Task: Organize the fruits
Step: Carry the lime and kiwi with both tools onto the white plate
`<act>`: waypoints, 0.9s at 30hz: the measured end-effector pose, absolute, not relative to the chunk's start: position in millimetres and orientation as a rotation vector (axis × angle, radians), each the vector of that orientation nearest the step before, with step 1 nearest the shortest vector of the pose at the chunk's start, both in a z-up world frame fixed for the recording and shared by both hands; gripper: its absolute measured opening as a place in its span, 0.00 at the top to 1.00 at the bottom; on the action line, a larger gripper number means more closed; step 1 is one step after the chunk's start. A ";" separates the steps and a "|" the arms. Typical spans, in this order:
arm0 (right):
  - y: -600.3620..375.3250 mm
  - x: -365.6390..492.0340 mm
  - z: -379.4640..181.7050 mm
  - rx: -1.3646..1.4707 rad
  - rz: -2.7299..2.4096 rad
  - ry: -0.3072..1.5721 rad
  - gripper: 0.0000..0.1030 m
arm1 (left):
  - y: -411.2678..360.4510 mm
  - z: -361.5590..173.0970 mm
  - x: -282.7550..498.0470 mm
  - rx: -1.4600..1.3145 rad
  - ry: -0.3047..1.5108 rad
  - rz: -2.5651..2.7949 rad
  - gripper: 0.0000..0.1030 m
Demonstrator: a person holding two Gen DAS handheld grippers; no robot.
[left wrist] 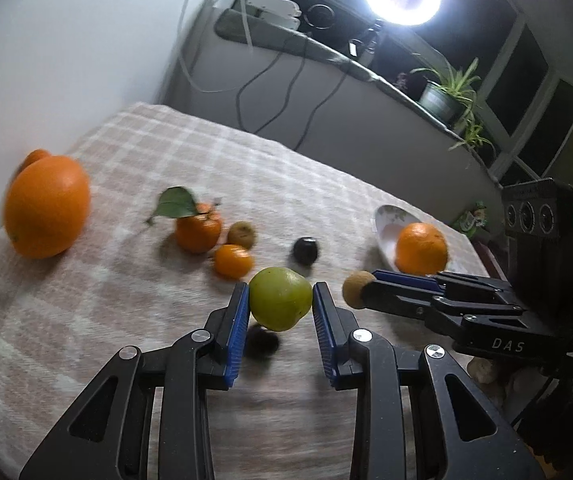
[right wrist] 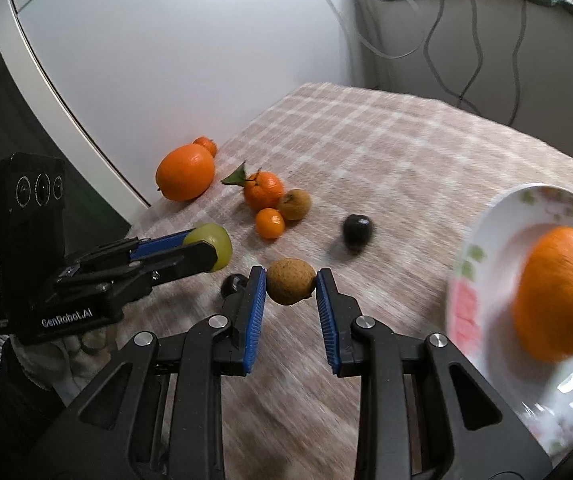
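Two fruits are pinched in the jaws at lower centre: a round green fruit [left wrist: 280, 298] in the left gripper [left wrist: 280, 308], a small brown fruit [right wrist: 290, 281] in the right gripper [right wrist: 291, 292]. Each should be carried level to the white floral plate [right wrist: 486, 232] at right, seemingly near, then released gently above the checked bench [right wrist: 386, 152].

Home: windowsill houseplant [left wrist: 448, 88], checked tablecloth [left wrist: 214, 152]

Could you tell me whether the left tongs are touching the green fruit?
Touching. In the left wrist view both blue pads of the left tongs press against the sides of the green fruit, which hangs above its shadow on the checked cloth.
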State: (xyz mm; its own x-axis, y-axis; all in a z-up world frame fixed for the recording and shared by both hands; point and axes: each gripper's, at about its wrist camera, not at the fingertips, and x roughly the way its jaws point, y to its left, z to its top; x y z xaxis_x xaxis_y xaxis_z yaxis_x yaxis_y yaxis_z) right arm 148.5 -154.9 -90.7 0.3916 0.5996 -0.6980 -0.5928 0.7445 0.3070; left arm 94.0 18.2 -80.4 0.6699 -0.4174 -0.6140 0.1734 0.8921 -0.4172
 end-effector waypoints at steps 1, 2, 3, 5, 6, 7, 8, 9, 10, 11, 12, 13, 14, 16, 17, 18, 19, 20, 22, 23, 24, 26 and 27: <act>-162.1 146.2 -88.7 0.014 0.749 0.880 0.74 | 13.9 -79.5 95.0 -0.336 0.769 -0.350 0.71; -169.5 143.3 -86.8 0.014 0.735 0.869 0.74 | 8.6 -78.6 96.0 -0.332 0.769 -0.361 0.71; -179.7 139.8 -84.7 0.011 0.714 0.857 0.74 | 2.2 -77.2 96.6 -0.327 0.769 -0.374 0.71; -196.1 135.5 -82.4 0.010 0.679 0.841 0.74 | -10.4 -74.9 98.6 -0.319 0.769 -0.399 0.71; -202.8 133.7 -81.6 0.013 0.666 0.835 0.74 | -16.3 -73.7 99.5 -0.315 0.769 -0.409 0.71; -211.9 131.8 -80.6 0.019 0.651 0.830 0.74 | -24.4 -72.1 100.8 -0.308 0.768 -0.424 0.71; -219.0 130.4 -79.9 0.025 0.639 0.827 0.74 | -26.9 -71.6 100.1 -0.305 0.768 -0.433 0.71; -225.9 129.0 -79.5 0.024 0.624 0.825 0.74 | -34.3 -70.4 101.0 -0.297 0.768 -0.448 0.71; -233.2 127.3 -79.1 0.018 0.608 0.823 0.74 | -40.0 -69.5 101.3 -0.291 0.768 -0.460 0.71; -239.3 126.0 -78.7 0.001 0.587 0.825 0.74 | -45.8 -68.8 101.6 -0.285 0.769 -0.471 0.71; -244.8 124.9 -78.4 -0.003 0.575 0.819 0.74 | -52.3 -68.5 102.1 -0.279 0.769 -0.484 0.71; -250.3 123.9 -78.5 -0.008 0.560 0.816 0.74 | -57.7 -67.9 102.3 -0.273 0.770 -0.494 0.71; -254.1 123.3 -79.0 -0.010 0.552 0.813 0.74 | -63.7 -67.6 102.6 -0.268 0.771 -0.504 0.71; -263.8 122.9 -80.1 -0.012 0.531 0.812 0.74 | -76.8 -67.2 104.7 -0.257 0.775 -0.526 0.71; -268.0 123.2 -80.8 -0.012 0.521 0.811 0.74 | -80.9 -66.3 104.8 -0.254 0.776 -0.531 0.71; -271.9 124.1 -81.7 -0.011 0.512 0.811 0.74 | -86.9 -66.2 106.0 -0.248 0.778 -0.540 0.71; -274.4 125.2 -83.1 -0.010 0.507 0.812 0.74 | -92.6 -66.3 107.3 -0.243 0.781 -0.548 0.71; -277.8 126.3 -83.9 -0.009 0.499 0.813 0.74 | -95.0 -66.3 107.3 -0.240 0.782 -0.553 0.71; -282.3 128.3 -86.5 -0.010 0.488 0.819 0.74 | -105.8 -67.9 109.3 -0.227 0.790 -0.566 0.71; -284.0 129.2 -87.9 -0.010 0.483 0.821 0.74 | -109.2 -68.2 110.3 -0.223 0.792 -0.569 0.71; -285.5 130.3 -89.0 -0.011 0.478 0.823 0.74 | -113.9 -68.9 111.7 -0.215 0.795 -0.574 0.71; -287.7 132.0 -91.0 -0.012 0.471 0.827 0.74 | -122.8 -69.7 114.3 -0.199 0.799 -0.582 0.71; -288.6 133.0 -92.0 -0.015 0.466 0.828 0.74 | -126.1 -69.9 115.4 -0.192 0.802 -0.585 0.71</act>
